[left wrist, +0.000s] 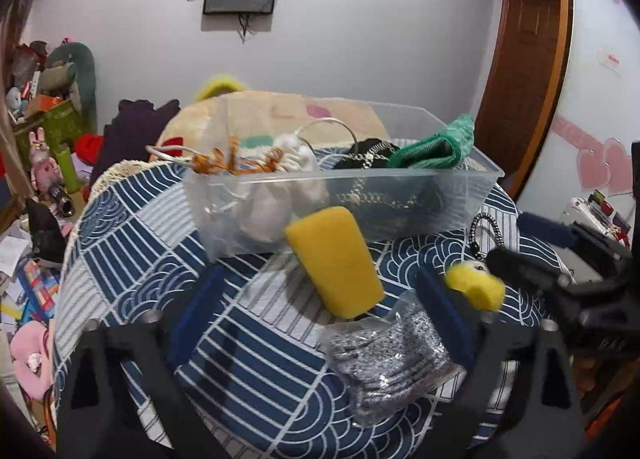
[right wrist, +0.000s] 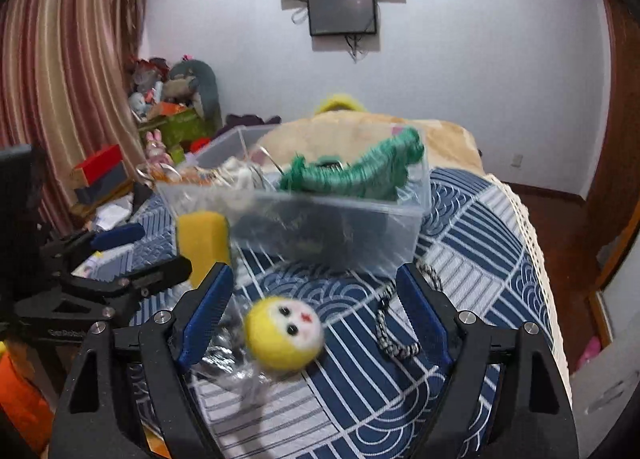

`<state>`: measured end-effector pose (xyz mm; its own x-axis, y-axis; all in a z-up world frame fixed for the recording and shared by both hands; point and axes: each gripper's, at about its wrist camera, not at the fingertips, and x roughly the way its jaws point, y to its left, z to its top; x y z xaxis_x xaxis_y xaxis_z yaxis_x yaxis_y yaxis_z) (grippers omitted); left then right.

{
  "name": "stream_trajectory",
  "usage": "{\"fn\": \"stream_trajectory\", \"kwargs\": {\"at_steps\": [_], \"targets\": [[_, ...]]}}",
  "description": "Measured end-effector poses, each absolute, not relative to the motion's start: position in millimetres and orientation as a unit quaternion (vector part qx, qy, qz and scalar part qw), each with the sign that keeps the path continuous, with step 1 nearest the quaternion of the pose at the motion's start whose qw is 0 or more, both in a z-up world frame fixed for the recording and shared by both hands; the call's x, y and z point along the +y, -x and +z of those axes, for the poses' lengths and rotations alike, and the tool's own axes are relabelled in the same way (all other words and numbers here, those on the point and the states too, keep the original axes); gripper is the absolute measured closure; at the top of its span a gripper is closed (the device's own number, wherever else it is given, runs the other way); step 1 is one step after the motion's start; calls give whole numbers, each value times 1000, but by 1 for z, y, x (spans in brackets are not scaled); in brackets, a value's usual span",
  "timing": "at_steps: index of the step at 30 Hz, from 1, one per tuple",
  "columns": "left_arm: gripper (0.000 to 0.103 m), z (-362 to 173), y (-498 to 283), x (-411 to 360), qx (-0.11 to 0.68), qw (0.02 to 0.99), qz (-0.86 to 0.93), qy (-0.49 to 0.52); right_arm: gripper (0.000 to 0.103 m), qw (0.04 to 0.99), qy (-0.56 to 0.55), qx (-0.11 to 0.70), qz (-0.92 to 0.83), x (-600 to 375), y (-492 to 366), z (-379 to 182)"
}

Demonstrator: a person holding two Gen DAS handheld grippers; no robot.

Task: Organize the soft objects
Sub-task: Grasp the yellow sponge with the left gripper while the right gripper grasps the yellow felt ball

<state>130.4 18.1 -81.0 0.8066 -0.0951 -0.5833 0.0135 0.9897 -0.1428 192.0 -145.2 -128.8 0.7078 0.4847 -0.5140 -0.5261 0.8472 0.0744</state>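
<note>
yellow sponge [left wrist: 334, 261]: thick rounded block, leaning on the clear bin [left wrist: 460, 195]
doll head [right wrist: 285, 333]: yellow felt, white face, black eyes, on the tablecloth [right wrist: 472, 227]
left gripper [left wrist: 320, 323]: spread wide, holding nothing
right gripper [right wrist: 316, 311]: spread wide, doll head between its fingers, untouched

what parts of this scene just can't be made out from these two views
- Bottom of the clear bin: the cloudy wall hides its lower contents in the left wrist view, and motion blur does in the right wrist view.
- Yellow doll head: the left wrist view shows it blurred, its face unreadable.
- Silver bagged item: the left gripper fingers cut it off.
- Yellow sponge: its base is hidden behind the right gripper.
</note>
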Motion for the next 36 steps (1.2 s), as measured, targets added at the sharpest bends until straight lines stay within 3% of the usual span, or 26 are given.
{"fn": "stream_trajectory", "kwargs": {"at_steps": [8, 10, 14, 17, 19, 36], "targets": [[38, -93, -147, 11, 329, 941, -33, 73, 24, 908, 30, 298, 295, -143, -188, -149], [40, -97, -150, 7, 335, 939, -35, 64, 31, 904, 27, 305, 299, -143, -190, -152], [60, -106, -153, -1, 346, 936, -42, 54, 42, 900, 22, 312, 303, -146, -196, -154], [66, -107, -151, -2, 343, 937, -43, 56, 56, 894, 13, 313, 319, -148, -195, -153], [68, -105, -148, -2, 337, 939, -44, 54, 63, 895, 13, 309, 322, -149, -193, -152], [69, -50, -115, 5, 262, 962, -53, 52, 64, 927, 14, 246, 282, -163, -185, -108]]}}
